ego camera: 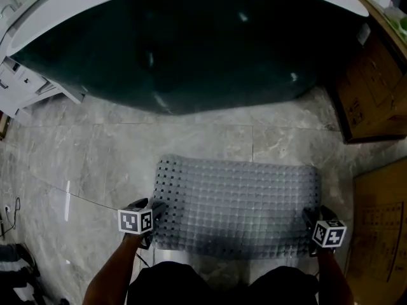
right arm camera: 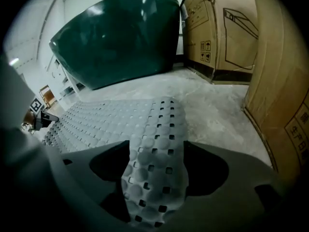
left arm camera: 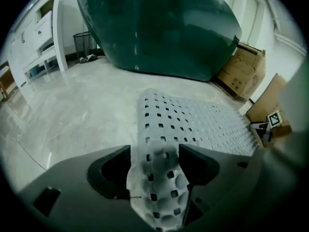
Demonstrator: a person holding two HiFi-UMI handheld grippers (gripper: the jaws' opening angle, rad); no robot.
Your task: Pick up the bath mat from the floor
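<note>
Bath mat edges lie between released jaws
Forearms reach down; left gripper and right gripper gape around the near corners' curled, grey, nubbed, square-holed sheet.

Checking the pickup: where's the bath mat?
Head view, lower centre: bath mat on the floor before the tub, near corners inside the left gripper and right gripper.

The floor is open left of the mat and in front of it. The bathtub blocks ahead, and cardboard boxes stand close on the right.
</note>
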